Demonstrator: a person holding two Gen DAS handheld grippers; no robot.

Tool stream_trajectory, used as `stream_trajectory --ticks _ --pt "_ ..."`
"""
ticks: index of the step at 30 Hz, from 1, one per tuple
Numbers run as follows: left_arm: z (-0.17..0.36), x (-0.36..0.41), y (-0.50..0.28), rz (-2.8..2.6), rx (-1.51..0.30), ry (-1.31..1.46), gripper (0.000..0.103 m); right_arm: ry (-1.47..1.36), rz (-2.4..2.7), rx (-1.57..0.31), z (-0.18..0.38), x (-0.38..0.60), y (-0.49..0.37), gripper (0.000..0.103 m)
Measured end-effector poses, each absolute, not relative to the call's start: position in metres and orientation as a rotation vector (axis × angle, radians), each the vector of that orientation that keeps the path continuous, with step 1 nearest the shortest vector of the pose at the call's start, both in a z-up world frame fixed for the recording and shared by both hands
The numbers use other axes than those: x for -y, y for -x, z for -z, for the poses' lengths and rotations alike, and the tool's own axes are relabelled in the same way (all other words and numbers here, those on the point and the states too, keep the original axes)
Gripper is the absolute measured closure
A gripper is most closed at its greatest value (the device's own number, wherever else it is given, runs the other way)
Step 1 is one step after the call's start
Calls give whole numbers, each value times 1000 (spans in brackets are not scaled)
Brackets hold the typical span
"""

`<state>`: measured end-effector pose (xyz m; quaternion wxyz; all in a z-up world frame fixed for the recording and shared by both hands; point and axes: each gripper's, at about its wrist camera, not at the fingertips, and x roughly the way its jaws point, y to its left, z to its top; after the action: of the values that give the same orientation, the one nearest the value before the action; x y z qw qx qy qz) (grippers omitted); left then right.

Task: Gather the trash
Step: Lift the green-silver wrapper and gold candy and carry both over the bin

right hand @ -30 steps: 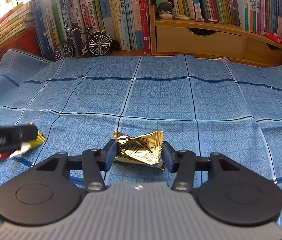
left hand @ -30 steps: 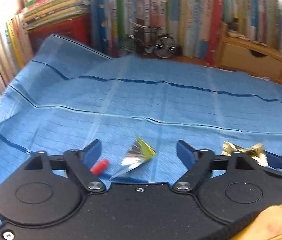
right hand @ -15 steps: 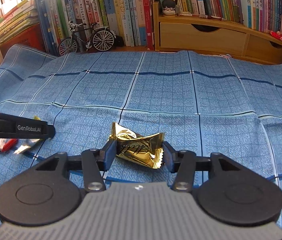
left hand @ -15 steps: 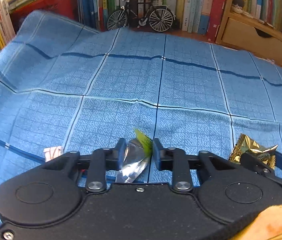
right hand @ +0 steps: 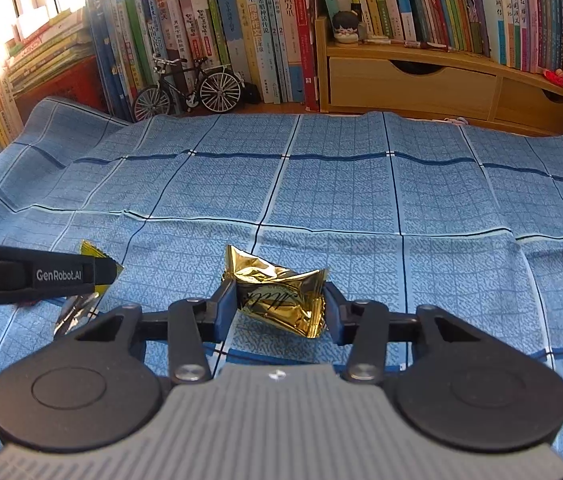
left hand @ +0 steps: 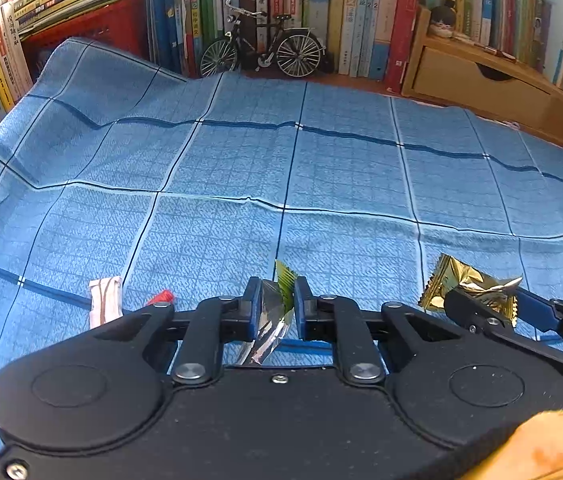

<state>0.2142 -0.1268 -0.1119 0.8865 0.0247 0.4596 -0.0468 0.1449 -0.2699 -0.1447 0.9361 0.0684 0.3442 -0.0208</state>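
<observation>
Now jaws closing: silver wrapper [left hand: 271, 316], gold wrapper [right hand: 281, 298]

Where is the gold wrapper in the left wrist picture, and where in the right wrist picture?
Left wrist view: the gold wrapper lies at the lower right, between the right tool's fingers.
Right wrist view: it sits low in the centre, between that tool's closing fingers, on the blue cloth.
Shared landmark: the model bicycle by the books at the cloth's far edge.
</observation>
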Motion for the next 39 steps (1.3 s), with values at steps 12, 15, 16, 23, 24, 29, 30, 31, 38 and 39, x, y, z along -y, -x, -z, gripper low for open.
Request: stream_trajectory --ticks 12,15,16,23,24,29,30,31,38,39 --pt "91 124 -172 89 -939 -48 88 -142 50 -673 132 267 -108 52" --pt "85 120 -156 88 -939 -34 88 -141 55 -664 129 265 -94 52" --pt "83 118 -150 88 -938 -32 88 -141 57 -661 127 264 -88 52" --pt "65 106 -99 92 -931 -18 88 -150 82 -631 115 257 -42 52" --pt "62 104 -90 93 -932 -15 88 -151 85 -627 112 256 -35 52" --pt "48 93 -44 108 -933 2 88 -148 104 -600 98 248 6 52" --pt "46 90 -35 111 -935 7 88 -145 109 -594 95 246 15 52" --pt "45 88 -25 116 -937 11 88 -143 115 -590 93 244 25 52" --pt "39 72 53 146 -916 -1 88 -132 132 -550 84 223 91 52" --pt "39 69 63 148 -918 1 88 -130 134 -549 84 220 101 52"
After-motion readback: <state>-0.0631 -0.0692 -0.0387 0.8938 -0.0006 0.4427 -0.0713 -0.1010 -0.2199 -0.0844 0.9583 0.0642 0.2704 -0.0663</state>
